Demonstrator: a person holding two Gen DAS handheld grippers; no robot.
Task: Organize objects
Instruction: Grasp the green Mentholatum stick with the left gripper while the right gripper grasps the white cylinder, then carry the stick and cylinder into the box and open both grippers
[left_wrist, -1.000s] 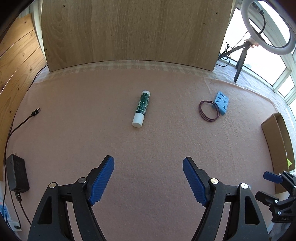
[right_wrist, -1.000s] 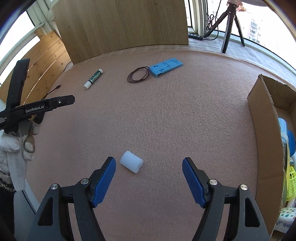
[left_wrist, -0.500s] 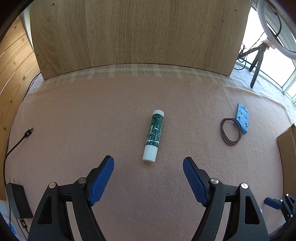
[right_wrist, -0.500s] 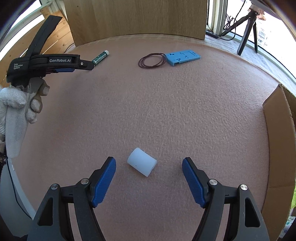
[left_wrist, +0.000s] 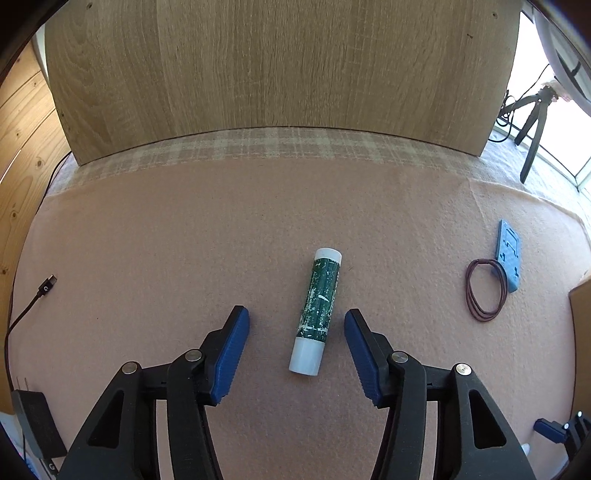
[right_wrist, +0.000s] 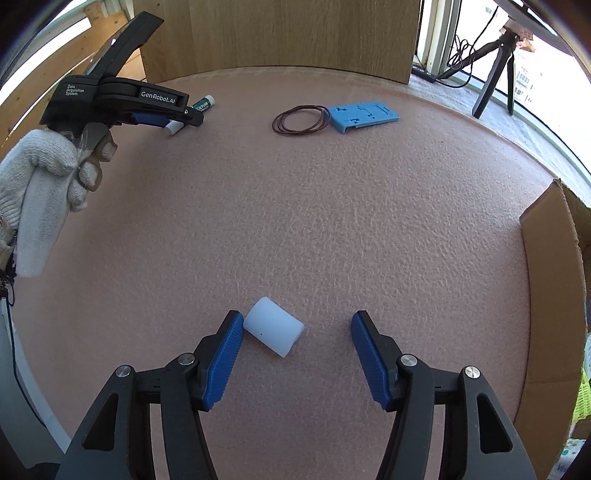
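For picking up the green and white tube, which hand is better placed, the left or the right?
The left. The left gripper has the green and white tube lying between its fingers, which have just been closing with gaps on both sides. The right gripper is far away, around the white cylinder.

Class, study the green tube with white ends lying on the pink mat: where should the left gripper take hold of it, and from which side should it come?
Grip the green tube across its green middle, coming down from above. It lies flat, its long axis running between the left gripper's blue pads, which have just been closing but do not yet touch it. The round sides give the pads parallel faces; the white ends would probably slip.
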